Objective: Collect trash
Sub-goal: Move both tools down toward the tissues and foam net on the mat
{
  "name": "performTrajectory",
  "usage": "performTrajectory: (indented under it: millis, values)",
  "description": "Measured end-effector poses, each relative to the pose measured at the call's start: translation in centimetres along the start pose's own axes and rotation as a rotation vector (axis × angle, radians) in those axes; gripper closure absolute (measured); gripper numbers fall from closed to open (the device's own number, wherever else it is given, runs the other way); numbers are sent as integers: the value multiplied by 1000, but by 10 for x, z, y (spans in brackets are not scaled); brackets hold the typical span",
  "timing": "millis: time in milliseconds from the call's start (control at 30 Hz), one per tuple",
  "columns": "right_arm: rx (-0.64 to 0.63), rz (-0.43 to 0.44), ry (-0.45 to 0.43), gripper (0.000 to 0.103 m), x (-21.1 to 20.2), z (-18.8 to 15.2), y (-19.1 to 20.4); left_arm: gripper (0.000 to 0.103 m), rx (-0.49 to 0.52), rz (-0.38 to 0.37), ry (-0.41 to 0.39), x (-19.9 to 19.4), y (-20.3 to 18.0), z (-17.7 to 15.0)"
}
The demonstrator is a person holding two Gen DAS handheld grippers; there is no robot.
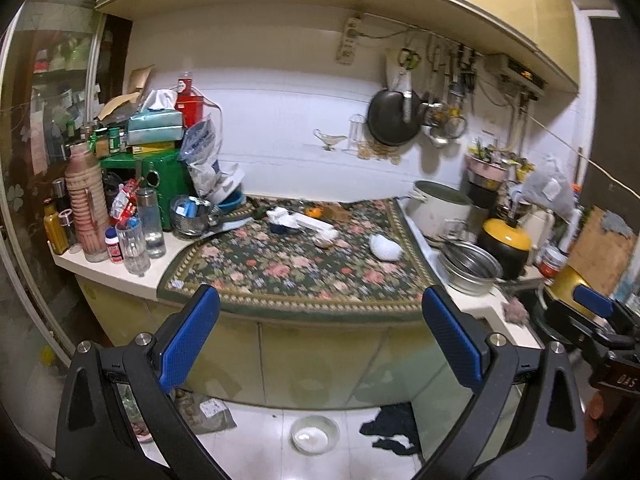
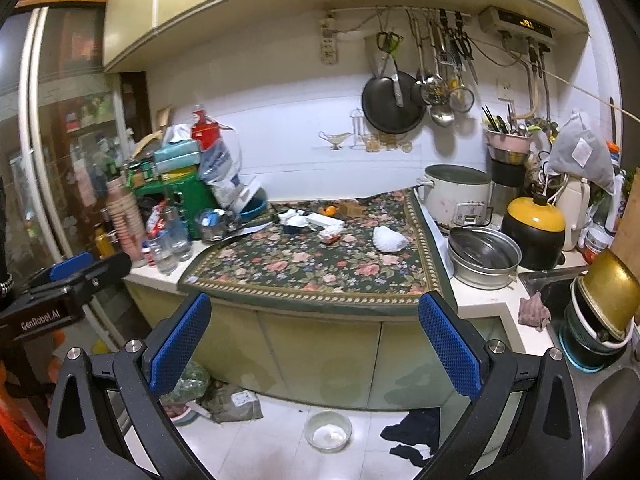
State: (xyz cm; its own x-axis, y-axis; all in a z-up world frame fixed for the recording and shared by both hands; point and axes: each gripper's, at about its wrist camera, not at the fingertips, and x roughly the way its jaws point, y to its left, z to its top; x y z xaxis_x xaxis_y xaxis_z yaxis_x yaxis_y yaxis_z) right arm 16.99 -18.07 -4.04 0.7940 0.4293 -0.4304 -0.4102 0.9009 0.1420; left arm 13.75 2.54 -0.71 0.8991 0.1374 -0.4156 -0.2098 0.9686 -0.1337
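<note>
Both the left tongs and right tongs hang spread and empty. The crumpled white paper lies mid-right on the tabletop's floral cloth; probably light, soft; pinch its raised top.

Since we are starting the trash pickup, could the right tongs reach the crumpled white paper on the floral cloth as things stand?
Probably yes: the right tongs are open and empty, and the crumpled white paper lies alone on the floral cloth, nothing between them.
</note>
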Motion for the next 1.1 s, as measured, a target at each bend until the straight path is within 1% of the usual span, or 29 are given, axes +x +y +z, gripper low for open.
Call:
performTrajectory:
  millis: [100,167,200,267,367,467,533,567,633,733,833,867,900,967,1033,1100]
  values:
    - [16,-24,6,0,24,8,-6,3,4,15,3,38,12,11]
    - [24,-43,7,0,44,13,-9,9,9,20,18,69,21,18]
    - [31,-62,5,0,53,15,-11,12,16,10,29,86,26,22]
    - [46,-99,-5,0,71,21,-12,12,22,-9,43,117,34,32]
    - [76,-133,0,0,102,35,-18,12,52,-41,88,166,43,47]
    - [103,-187,33,0,140,47,-20,12,100,-69,151,220,48,60]
    - [123,-214,60,0,162,53,-24,12,131,-84,175,249,48,65]
    - [139,-233,70,0,173,55,-27,12,149,-90,191,270,49,67]
    - [168,-258,80,0,191,57,-33,12,166,-97,215,295,47,70]
    - [224,-287,120,1,221,59,-49,12,180,-114,266,342,43,72]
    - [263,-301,152,2,247,63,-65,12,185,-132,318,387,37,75]
    - [271,-309,161,2,255,65,-72,12,187,-127,330,405,33,75]
    - [277,-316,170,3,264,66,-78,12,189,-121,339,414,32,76]
    - [287,-318,187,6,283,69,-90,12,177,-115,364,444,26,76]
    - [298,-302,210,10,304,71,-106,12,157,-112,384,465,23,75]
    - [316,-267,240,14,331,72,-124,12,129,-103,406,489,18,75]
